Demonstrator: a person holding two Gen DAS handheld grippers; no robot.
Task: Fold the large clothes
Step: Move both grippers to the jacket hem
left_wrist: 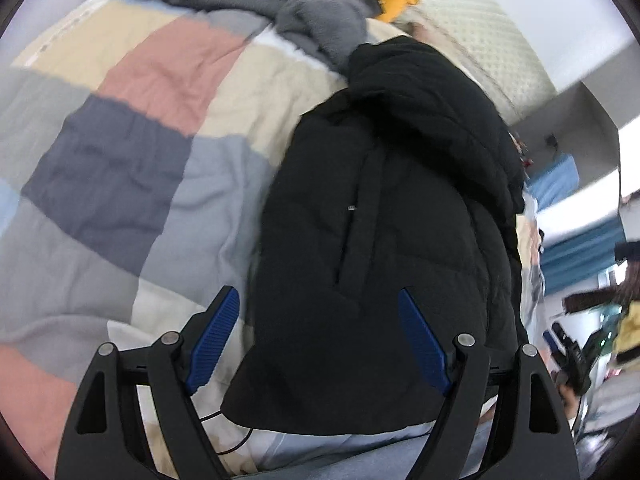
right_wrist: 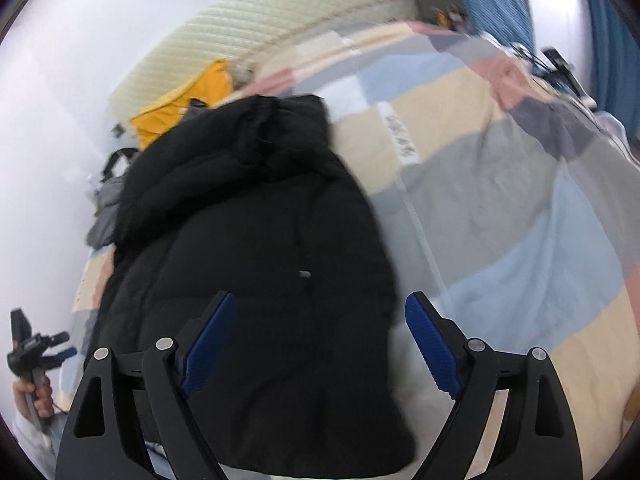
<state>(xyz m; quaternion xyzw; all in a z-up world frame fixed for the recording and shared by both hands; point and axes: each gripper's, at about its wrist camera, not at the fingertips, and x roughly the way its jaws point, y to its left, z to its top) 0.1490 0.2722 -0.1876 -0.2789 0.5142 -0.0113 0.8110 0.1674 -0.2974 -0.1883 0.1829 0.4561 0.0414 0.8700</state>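
A black quilted puffer jacket point(left_wrist: 380, 240) lies flat on a bed, lengthwise, with its bottom hem toward the cameras and its hood at the far end. It looks folded into a long, narrow shape, with both long sides lying fairly straight. A covered front strip runs down its middle, and a small silver snap or zipper pull shows beside that strip. The hood point(right_wrist: 256, 148) is bunched and rumpled at the top. The hem end sits near the bed's close edge. From the right wrist view the jacket point(right_wrist: 256, 300) appears puffy and slightly blurred.
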